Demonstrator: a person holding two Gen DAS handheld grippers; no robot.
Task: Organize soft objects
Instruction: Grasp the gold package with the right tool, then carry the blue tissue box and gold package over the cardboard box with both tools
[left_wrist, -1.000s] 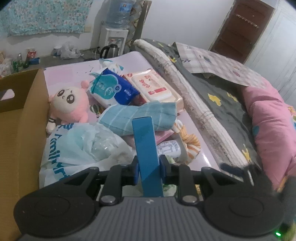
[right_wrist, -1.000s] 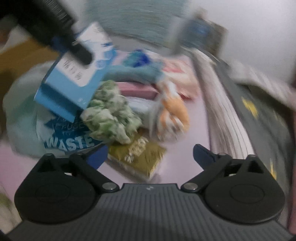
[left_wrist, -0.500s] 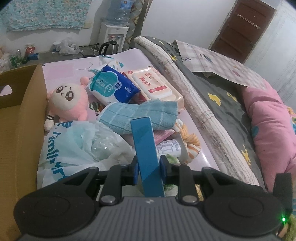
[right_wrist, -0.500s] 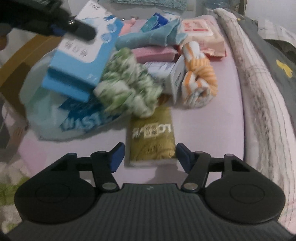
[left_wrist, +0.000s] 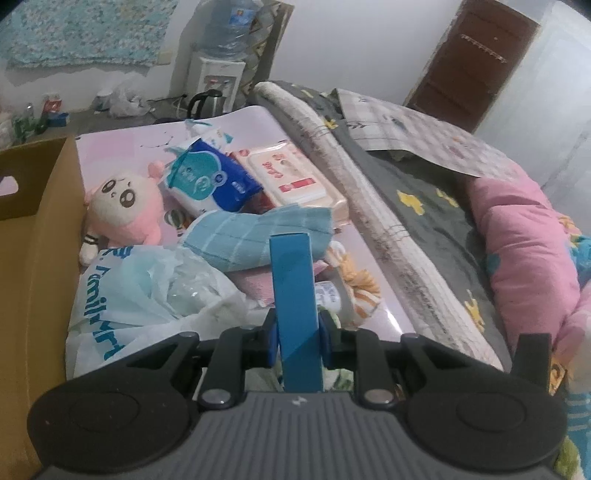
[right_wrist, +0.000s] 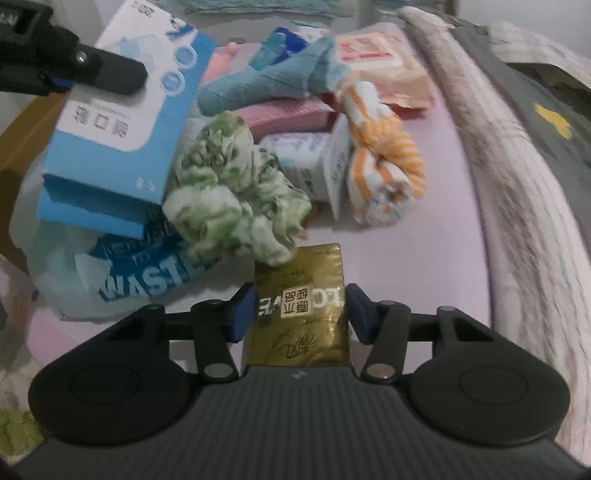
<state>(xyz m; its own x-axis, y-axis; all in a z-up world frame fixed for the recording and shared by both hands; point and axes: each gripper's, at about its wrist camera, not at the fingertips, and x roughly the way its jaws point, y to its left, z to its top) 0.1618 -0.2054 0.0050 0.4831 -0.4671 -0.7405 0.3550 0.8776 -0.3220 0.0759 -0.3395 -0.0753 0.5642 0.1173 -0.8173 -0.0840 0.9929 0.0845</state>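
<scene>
Closing around a gold tissue pack (right_wrist: 301, 314) lying on the pink mat (right_wrist: 424, 251), right gripper (right_wrist: 300, 312) has pads either side, a slight gap showing. Left gripper (left_wrist: 297, 328) pinches a blue mask box (left_wrist: 295, 295) edge-on. Beyond: green-white cloth (right_wrist: 229, 192), orange-striped towel (right_wrist: 380, 162), cardboard box (left_wrist: 37, 240) at left.
</scene>
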